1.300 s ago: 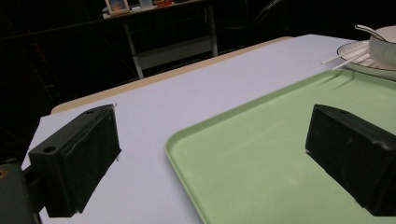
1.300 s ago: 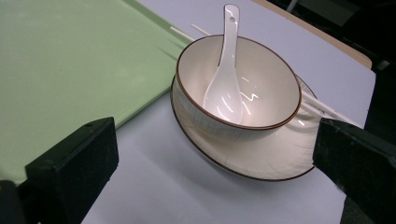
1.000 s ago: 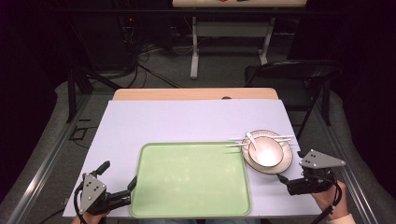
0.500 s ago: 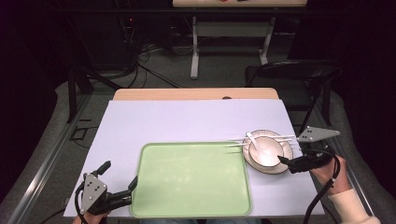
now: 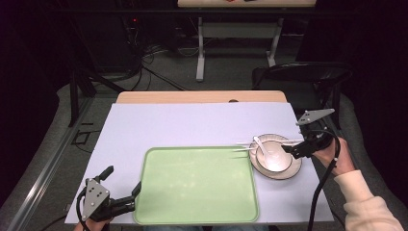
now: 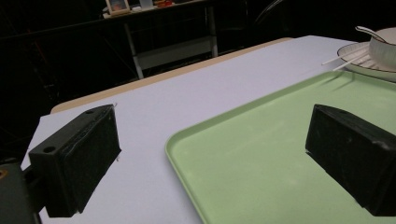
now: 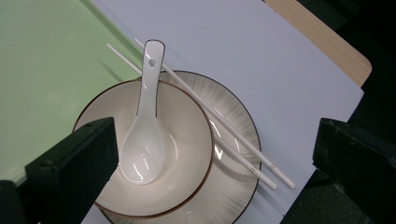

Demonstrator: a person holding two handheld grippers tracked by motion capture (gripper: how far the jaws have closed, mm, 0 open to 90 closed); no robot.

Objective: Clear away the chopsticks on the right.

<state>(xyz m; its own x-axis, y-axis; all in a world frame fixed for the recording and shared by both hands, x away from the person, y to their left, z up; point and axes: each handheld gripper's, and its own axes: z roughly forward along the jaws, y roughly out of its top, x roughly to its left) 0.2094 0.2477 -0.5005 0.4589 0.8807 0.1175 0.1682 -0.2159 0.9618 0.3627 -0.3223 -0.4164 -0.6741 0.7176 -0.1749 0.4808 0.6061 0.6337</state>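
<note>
Our right gripper (image 5: 290,148) hangs over the far side of the bowl (image 7: 144,149), jaws spread wide and holding nothing, with the bowl sitting low between them in the right gripper view. Just ahead of the jaws the spoon (image 7: 145,116) lies in the bowl, scoop down in the well and handle leaning out over the rim away from us. Under the bowl is the plate (image 7: 233,140), and across the plate, beside the bowl on the side of the jaw away from the tray, lie the two chopsticks (image 7: 219,126), their tips reaching out over the tray's edge. The tray (image 5: 192,183) lies just beyond the other jaw. Our left gripper (image 5: 118,199) rests at the near corner of that tray, jaws apart as well, one over the tray's edge and one over the white table cover (image 6: 196,93).

We judge that the bowl set is about to be picked up, and that the risks come from loose things stacked on one another. If we close on the bowl's rim carelessly, a jaw may knock the spoon handle and tip it out. If we lower the outer jaw without looking, it may land on the chopsticks and roll them off the plate. A thin glazed rim could also slip in flat pads, so a tilted lift may drop the bowl
</note>
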